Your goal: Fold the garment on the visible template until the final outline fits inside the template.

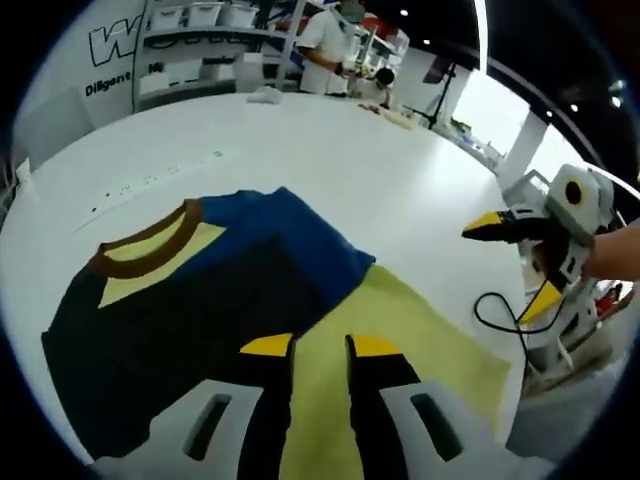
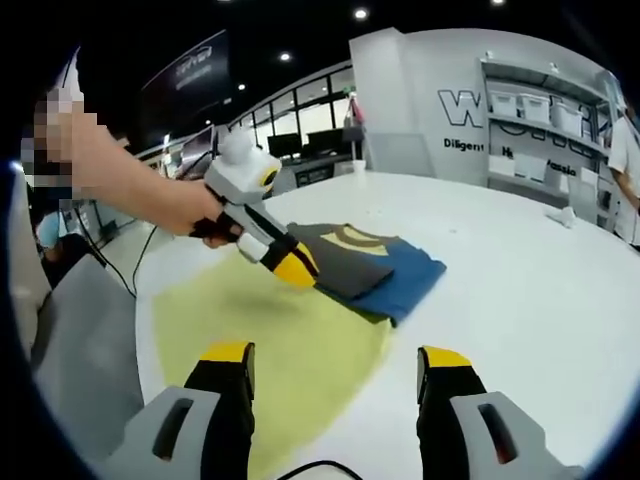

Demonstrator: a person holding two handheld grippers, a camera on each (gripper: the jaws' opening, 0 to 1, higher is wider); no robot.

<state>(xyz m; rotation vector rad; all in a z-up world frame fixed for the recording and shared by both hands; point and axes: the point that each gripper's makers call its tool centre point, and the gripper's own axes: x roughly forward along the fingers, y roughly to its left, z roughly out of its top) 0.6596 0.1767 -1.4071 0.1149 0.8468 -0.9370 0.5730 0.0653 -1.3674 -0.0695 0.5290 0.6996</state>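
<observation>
The folded garment [image 1: 200, 300] is dark navy, with a blue panel on its right and a yellow neck area trimmed in brown. It lies flat, partly on the pale yellow template [image 1: 420, 330]. My left gripper [image 1: 320, 345] hovers low over the garment's near edge, jaws a narrow gap apart with template showing between them. In the right gripper view the left gripper [image 2: 295, 265] touches down at the garment's [image 2: 370, 262] left edge, on the template [image 2: 280, 340]. My right gripper [image 2: 335, 353] is wide open and holds nothing. It hangs off the table's right side [image 1: 513, 262].
The white table [image 1: 380, 170] stretches far beyond the garment. A black cable [image 1: 490, 310] loops near its right edge. A person [image 1: 325, 45] stands at the far side before shelves of bins. A hand [image 2: 160, 195] holds the left gripper.
</observation>
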